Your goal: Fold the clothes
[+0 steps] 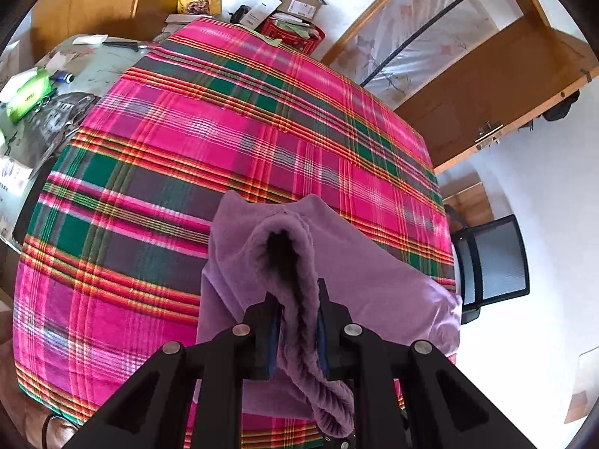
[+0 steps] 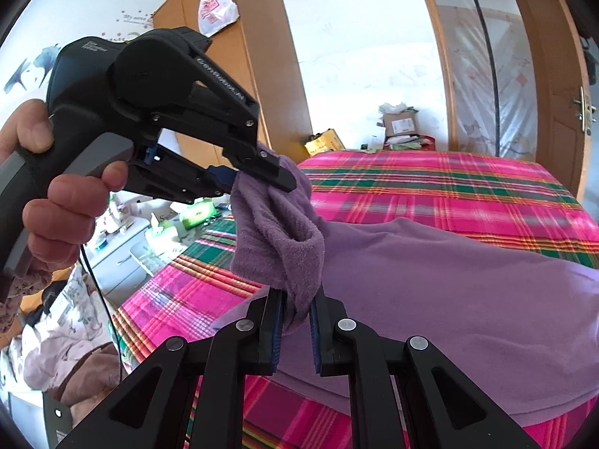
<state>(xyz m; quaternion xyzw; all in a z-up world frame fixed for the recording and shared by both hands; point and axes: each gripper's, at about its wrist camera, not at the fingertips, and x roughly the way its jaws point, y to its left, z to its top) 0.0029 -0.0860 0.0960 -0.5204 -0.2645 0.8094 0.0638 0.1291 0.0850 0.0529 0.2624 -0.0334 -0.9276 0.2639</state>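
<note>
Purple fleece is what both of your grippers are pinching. At the far left of the right wrist view, your hand (image 2: 56,194) is wrapping the handle of the left gripper (image 2: 258,179), whose jaws are clamping a bunched corner of the garment (image 2: 449,280) and lifting it off the bed (image 2: 430,183). Below that hand, a table (image 2: 123,258) is carrying tissue packs (image 2: 161,234), beside the bed's left edge. Moving rightward, the twisted edge of the garment is hanging from the left gripper down into the right gripper (image 2: 297,310), whose jaws are squeezing it between their blue pads. To the right of that, the rest of the garment is lying spread across the pink plaid bedcover, reaching toward the bed's right side, with a door (image 2: 561,112) standing beyond.

In the left wrist view, the table (image 1: 37,119) is sitting at the left, then the plaid bed (image 1: 224,131) is filling the middle. The left gripper (image 1: 297,299) is nipping a rolled fold of the garment (image 1: 374,284), which is draping down onto the cover. A chair (image 1: 494,262) is standing at the far right.
</note>
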